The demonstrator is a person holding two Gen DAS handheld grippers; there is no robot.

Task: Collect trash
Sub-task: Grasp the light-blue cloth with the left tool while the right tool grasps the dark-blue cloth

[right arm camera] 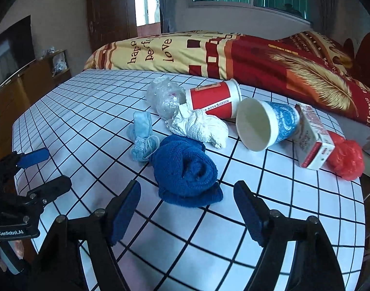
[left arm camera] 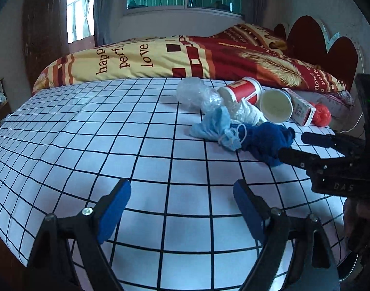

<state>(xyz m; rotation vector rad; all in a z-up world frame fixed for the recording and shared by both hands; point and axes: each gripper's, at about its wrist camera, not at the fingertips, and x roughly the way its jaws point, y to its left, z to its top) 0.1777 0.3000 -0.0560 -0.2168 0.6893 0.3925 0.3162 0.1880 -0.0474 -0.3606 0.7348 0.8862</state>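
Approaching the blue cloth point(right arm camera: 187, 172) with the empty, spread right gripper point(right arm camera: 187, 208), aiming low and centred, left gripper point(left arm camera: 182, 208) likewise released.

Just ahead of the right gripper's point(right arm camera: 186, 208) matt blue pads lies a rough-knit blue cloth point(right arm camera: 186, 169). Beyond it sit crinkled white paper point(right arm camera: 201, 127), a soft, thin light-blue face mask point(right arm camera: 142, 133) and glossy, crumpled clear plastic point(right arm camera: 165, 97). Both paper cups point(right arm camera: 215, 100) point(right arm camera: 267, 123) look smooth, as does the carton point(right arm camera: 313, 137); the red plastic bag point(right arm camera: 346, 157) shines. The checked table cover point(right arm camera: 87, 111) has a faint sheen.
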